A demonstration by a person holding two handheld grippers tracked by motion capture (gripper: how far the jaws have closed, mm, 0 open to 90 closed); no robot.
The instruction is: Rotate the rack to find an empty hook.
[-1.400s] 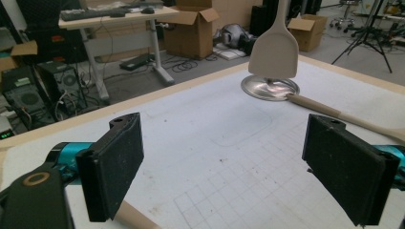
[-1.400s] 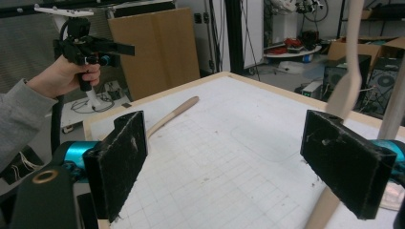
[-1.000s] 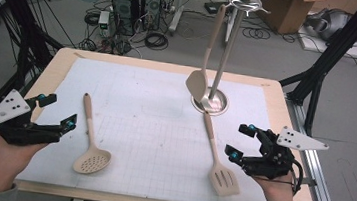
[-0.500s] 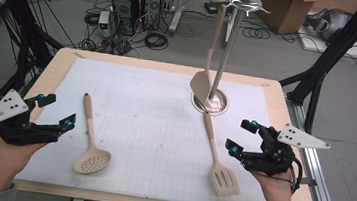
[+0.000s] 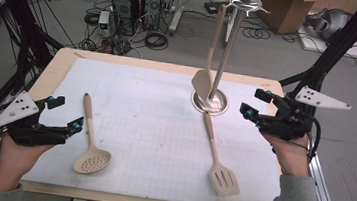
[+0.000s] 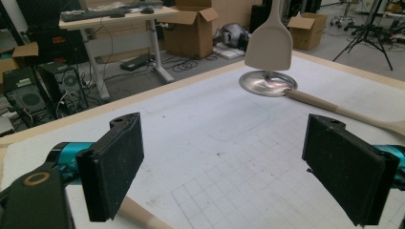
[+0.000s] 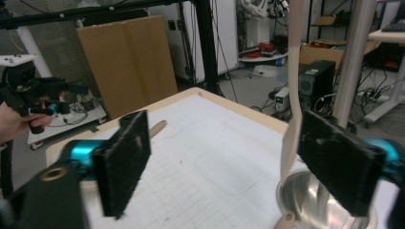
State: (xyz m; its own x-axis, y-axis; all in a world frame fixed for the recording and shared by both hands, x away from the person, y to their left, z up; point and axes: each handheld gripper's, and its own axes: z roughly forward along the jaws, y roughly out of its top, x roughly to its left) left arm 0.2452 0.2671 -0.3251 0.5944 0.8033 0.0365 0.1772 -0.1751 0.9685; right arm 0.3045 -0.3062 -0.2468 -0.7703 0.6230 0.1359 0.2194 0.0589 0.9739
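A: Nearest the person, the left gripper (image 5: 64, 116) is held low by the near-left corner of the table (image 5: 65, 57), jaws spread wide, nothing between the pads. The handle of the skimmer spoon (image 5: 90, 146) is seen just beside it — not touched.

B: And the spoon's perforated bowl is laid close to the near edge of the white mat (image 5: 135, 106), handle pointed away from the person. A broad stretch of bare mat is left open between it and the slotted turner (image 5: 218, 157).

A: The turner is laid flat at the near right, blade toward the person, its handle tip run up against the steel base (image 5: 210, 102) of the rack.

B: Over to the right gripper (image 5: 256, 104) — it is held up at the table's right edge, level with that base. Its jaws have just been closing a little, yet they are seen wide apart and nothing is gripped.

A: In the right gripper view, the hanging spatula (image 7: 292, 95) and the rack's pole (image 7: 351, 57) are framed near the right-hand pad. Contact cannot be made out.

B: Farther back, the spatula is hung from the hooks at the rack's top, blade just above the base. Beyond it the mat's far half is left bare up to the wooden rim.
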